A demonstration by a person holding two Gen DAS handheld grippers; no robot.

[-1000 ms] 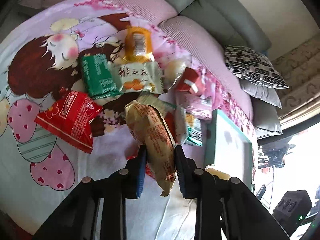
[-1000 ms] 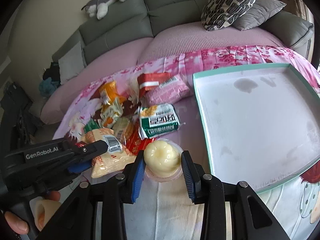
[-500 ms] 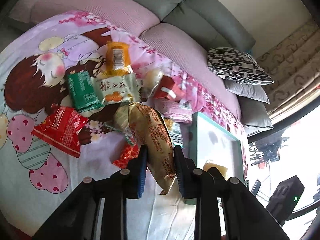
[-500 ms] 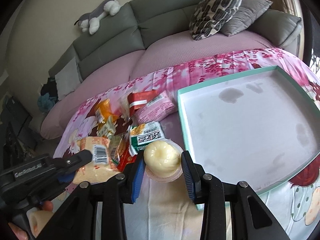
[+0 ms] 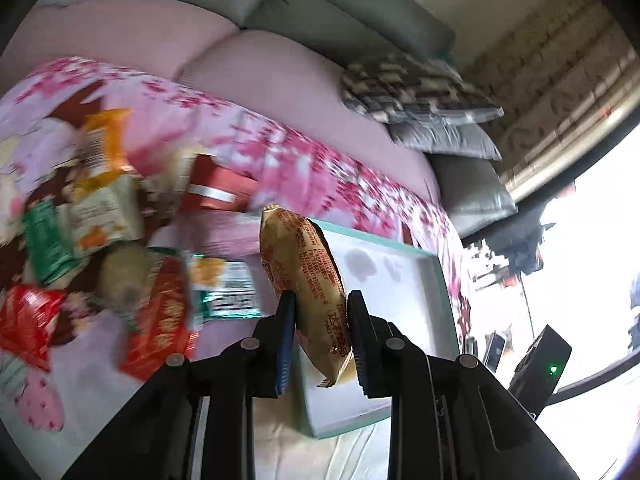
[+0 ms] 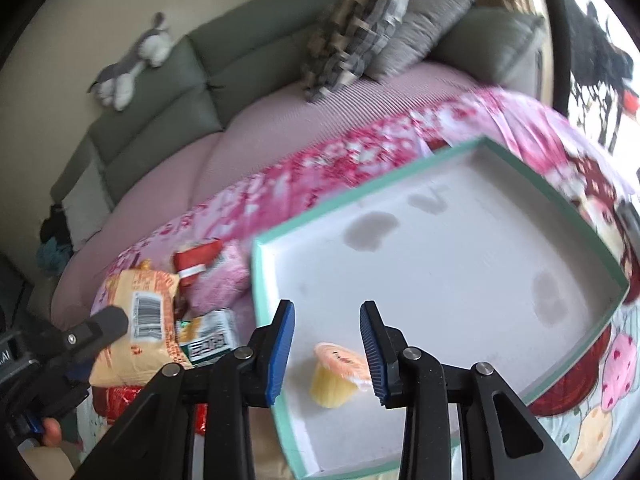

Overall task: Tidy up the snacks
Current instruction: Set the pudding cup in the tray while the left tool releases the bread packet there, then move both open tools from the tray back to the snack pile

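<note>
My left gripper [image 5: 320, 304] is shut on a tan snack packet [image 5: 304, 264], held upright over the near left edge of the teal-rimmed white tray [image 5: 436, 280]. From the right wrist view the same packet [image 6: 136, 320] shows at the lower left, in the other gripper's black finger [image 6: 108, 320]. My right gripper [image 6: 327, 320] hangs over the tray [image 6: 460, 280] with its blue pads apart and nothing pressed between them. Below it a yellow jelly cup [image 6: 336, 372] with an orange lid lies tilted on the tray floor, close to the right finger.
Several loose snacks lie left of the tray on the pink cartoon sheet: a red packet [image 5: 28, 320], a green packet [image 5: 44, 244], a red box [image 5: 216, 188], a green-and-white packet [image 5: 228, 284]. Grey sofa cushions and pillows [image 6: 360, 28] stand behind, with a plush toy [image 6: 132, 64] on top.
Both grippers swung right, over the tray. The jelly cup left the right gripper's pads and now lies in the tray. The left gripper carried the tan packet from the pile to the tray's edge.
</note>
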